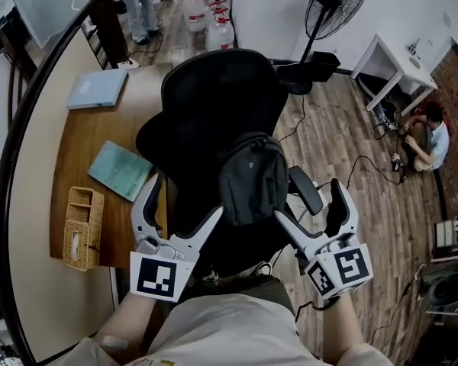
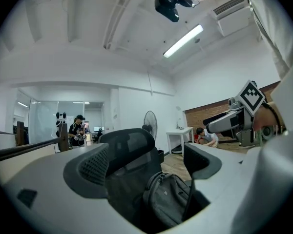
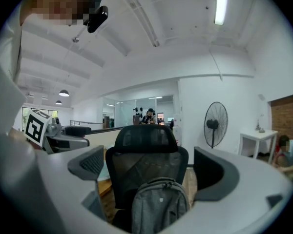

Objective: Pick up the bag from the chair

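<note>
A grey backpack (image 1: pixel 252 178) stands upright on the seat of a black mesh office chair (image 1: pixel 214 105), leaning on its backrest. My left gripper (image 1: pixel 182 204) is open just left of the bag and nearer to me. My right gripper (image 1: pixel 309 204) is open just right of it, beside the chair's armrest (image 1: pixel 305 191). Neither touches the bag. In the left gripper view the backpack (image 2: pixel 168 201) sits low between the open left gripper (image 2: pixel 146 162) jaws, in front of the chair (image 2: pixel 129 147). The right gripper view shows the backpack (image 3: pixel 158 206) centred below the open right gripper (image 3: pixel 154 167).
A wooden desk (image 1: pixel 84 139) left of the chair carries a teal book (image 1: pixel 120 171), a wicker basket (image 1: pixel 80 227) and a grey folder (image 1: pixel 98 88). A standing fan (image 1: pixel 332 6), a white table (image 1: pixel 393 59), floor cables and a seated person (image 1: pixel 427 136) are to the right.
</note>
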`<state>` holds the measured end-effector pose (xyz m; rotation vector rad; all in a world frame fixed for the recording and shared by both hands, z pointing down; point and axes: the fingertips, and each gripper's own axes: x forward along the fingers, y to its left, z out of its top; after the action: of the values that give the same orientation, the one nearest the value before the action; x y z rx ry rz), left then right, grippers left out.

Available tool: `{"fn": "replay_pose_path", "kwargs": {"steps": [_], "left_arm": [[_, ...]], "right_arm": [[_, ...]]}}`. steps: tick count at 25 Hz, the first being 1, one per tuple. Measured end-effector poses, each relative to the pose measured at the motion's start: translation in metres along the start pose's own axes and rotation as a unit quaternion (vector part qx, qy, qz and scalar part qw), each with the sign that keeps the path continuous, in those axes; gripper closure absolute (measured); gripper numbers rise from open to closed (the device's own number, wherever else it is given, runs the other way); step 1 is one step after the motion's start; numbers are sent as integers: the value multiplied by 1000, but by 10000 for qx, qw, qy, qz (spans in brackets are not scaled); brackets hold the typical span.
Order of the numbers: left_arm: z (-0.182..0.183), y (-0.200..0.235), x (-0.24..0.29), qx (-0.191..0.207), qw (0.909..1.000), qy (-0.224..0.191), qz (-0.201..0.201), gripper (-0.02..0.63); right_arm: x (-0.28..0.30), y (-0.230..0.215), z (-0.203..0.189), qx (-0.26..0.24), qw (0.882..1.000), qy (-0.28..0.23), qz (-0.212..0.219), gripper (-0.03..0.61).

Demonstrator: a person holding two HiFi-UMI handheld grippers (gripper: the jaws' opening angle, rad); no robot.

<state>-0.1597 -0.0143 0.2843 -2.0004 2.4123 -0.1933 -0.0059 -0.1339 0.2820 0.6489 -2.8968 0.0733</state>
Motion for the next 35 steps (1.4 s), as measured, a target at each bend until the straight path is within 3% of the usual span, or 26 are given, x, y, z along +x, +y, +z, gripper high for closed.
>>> {"fn": "replay_pose_path", "kwargs": {"steps": [6, 16, 22, 35], "left_arm": [[-13, 8, 6, 3, 10000, 41, 5, 153], [-40, -1, 56, -209, 9975, 415, 539, 153], [-83, -8, 91, -354, 9938, 745, 742, 153], [-189, -14, 156, -669, 9860, 1356, 698, 153]], "right_arm": [[20, 0, -16, 63, 9999, 125, 58, 3], [66, -55, -40, 38, 9969, 436, 656, 3], [105, -85, -78, -122, 9922, 777, 971, 3], [177, -111, -202, 41, 9835, 1477, 1040, 6]]}}
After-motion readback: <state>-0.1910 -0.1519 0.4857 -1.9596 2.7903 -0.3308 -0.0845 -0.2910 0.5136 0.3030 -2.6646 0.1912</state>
